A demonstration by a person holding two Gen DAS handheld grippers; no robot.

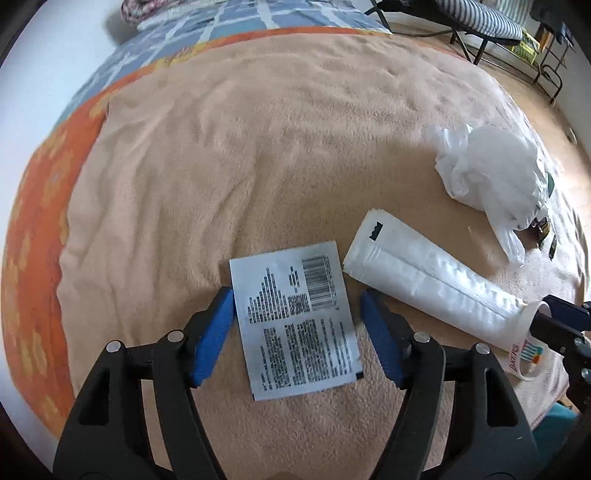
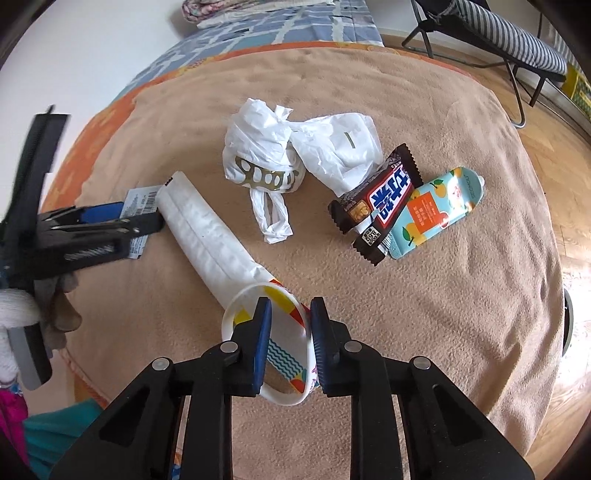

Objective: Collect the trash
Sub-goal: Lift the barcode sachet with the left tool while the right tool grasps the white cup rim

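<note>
A flat silver sachet with black print and a barcode (image 1: 295, 321) lies on the tan blanket, between the wide-open fingers of my left gripper (image 1: 297, 338). My right gripper (image 2: 290, 341) is shut on the rim of a paper cup (image 2: 271, 343) lying on its side, with a long white wrapper (image 2: 210, 236) stuck into it. The cup (image 1: 528, 350) and wrapper (image 1: 424, 280) also show in the left wrist view. Crumpled white plastic bags (image 2: 295, 151), a dark chocolate bar wrapper (image 2: 380, 203) and a light blue orange-print packet (image 2: 432, 214) lie farther back.
The tan blanket (image 2: 461, 314) covers a bed over an orange sheet (image 1: 40, 236) and a blue checked cover (image 2: 258, 26). A folding chair with a striped cushion (image 2: 517, 40) stands on the wooden floor (image 2: 569, 177) at the right.
</note>
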